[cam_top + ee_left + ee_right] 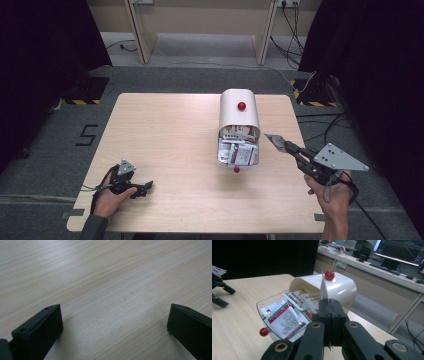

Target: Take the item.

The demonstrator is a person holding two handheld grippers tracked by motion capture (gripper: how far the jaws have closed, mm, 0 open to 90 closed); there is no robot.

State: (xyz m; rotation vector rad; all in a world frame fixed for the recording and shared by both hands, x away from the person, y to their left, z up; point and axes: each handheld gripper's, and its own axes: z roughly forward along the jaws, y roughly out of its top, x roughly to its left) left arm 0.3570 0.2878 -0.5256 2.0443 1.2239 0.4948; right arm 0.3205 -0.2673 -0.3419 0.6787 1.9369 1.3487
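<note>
A white round-topped box [230,117] with a red knob [241,106] stands mid-table. Its clear front flap [222,161] hangs open, with a second red knob [236,170] at its edge. Several printed sachets [239,152] lie inside. My right gripper [287,146] hovers just right of the opening, shut on one thin sachet [274,139]. In the right gripper view that sachet [323,287] stands edge-on above the shut right gripper [329,301], with the box [342,288] and its sachets [283,317] behind. My left gripper [148,187] rests open at the front left; in its own view the left gripper [115,306] has bare wood between its jaws.
The wooden table [165,130] has bare room left of the box and in front of it. Grey carpet with cables surrounds it; black curtains hang on both sides. A desk with monitors [402,250] stands behind.
</note>
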